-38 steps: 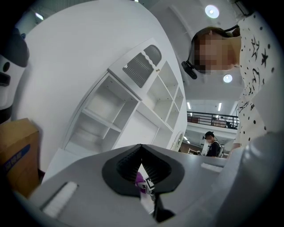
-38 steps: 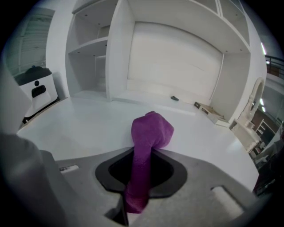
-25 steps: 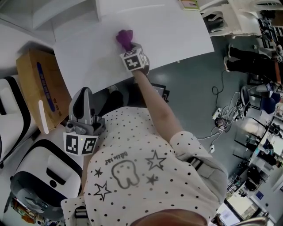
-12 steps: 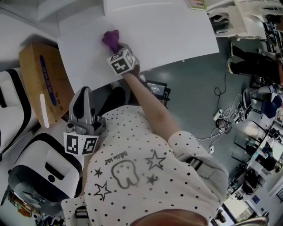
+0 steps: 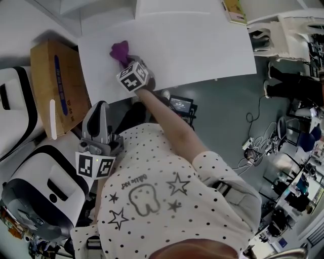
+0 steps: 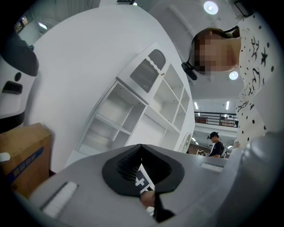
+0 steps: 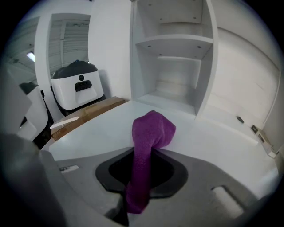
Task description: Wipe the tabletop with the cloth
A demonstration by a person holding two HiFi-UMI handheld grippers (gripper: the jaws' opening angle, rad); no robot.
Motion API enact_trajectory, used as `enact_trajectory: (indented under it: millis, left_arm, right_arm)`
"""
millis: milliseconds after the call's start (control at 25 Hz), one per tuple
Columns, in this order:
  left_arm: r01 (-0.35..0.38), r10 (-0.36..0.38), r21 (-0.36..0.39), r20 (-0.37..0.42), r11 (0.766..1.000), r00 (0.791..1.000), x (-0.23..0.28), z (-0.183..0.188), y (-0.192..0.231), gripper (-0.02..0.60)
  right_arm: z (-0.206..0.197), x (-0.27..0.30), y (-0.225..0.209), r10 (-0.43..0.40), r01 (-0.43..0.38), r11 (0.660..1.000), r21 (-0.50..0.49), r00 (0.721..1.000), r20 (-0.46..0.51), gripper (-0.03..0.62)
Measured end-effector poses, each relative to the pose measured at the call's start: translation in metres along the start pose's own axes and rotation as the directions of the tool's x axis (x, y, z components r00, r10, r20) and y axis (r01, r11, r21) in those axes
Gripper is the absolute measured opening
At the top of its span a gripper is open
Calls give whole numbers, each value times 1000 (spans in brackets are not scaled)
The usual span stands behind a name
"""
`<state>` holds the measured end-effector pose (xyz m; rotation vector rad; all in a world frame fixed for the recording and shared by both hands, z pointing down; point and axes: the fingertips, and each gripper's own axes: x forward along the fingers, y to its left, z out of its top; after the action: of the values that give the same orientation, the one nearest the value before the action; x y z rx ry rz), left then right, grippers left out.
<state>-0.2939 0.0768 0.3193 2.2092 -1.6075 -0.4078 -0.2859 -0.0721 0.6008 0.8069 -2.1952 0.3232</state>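
A purple cloth [image 5: 120, 50] lies bunched on the white tabletop [image 5: 197, 45], near its left end. My right gripper [image 5: 124, 59] is shut on the cloth and presses it to the surface, with its marker cube just behind. In the right gripper view the cloth [image 7: 150, 133] runs up out of the closed jaws of the right gripper [image 7: 142, 153] and folds over onto the tabletop [image 7: 222, 146]. My left gripper [image 5: 98, 110] is held off the table beside the person's body. It is shut with nothing in it, and in its own view the left gripper [image 6: 141, 148] points at shelving.
A cardboard box [image 5: 53, 88] stands left of the table, with white machines [image 5: 45, 197] below it. A white shelf unit [image 7: 173, 57] rises behind the table. A book [image 5: 234, 10] lies at the far right corner. Cables [image 5: 253, 146] sprawl on the floor at the right.
My right gripper has slid the cloth left across the tabletop, toward its left edge. The left gripper has stayed where it was.
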Motion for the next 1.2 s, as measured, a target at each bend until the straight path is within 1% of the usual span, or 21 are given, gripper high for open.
enact_trajectory:
  millis: [280,440,680,920,1080,1200]
  left_arm:
    - [-48,48,5,20,999,999,-6,2,8,-5]
    - [-70,69,5,27,998,997,-11,3,13,-5]
    - [-89,89,6,33,996,995,-17,6,18,-5]
    - [-106,106,3,36,994,994,-21,8,24,-5]
    - [-117,117,0,35,993,992,-23,8,24,-5]
    - [-124,124,-1,37,992,992,-23,9,25,-5]
  right_arm:
    - [13,15,34,77,-77,995,-71,997,1,64]
    - [20,22,51,106,-105,989,-108,994,2,64]
    - [31,31,85,163,-161,975,-153,987,-1,64]
    - [39,37,116,225,-222,956,-193,974,-5,64]
    - [42,39,135,258,-253,932,-260,966,-17,64]
    - [42,39,146,268,-262,912,-316,963,-24,64]
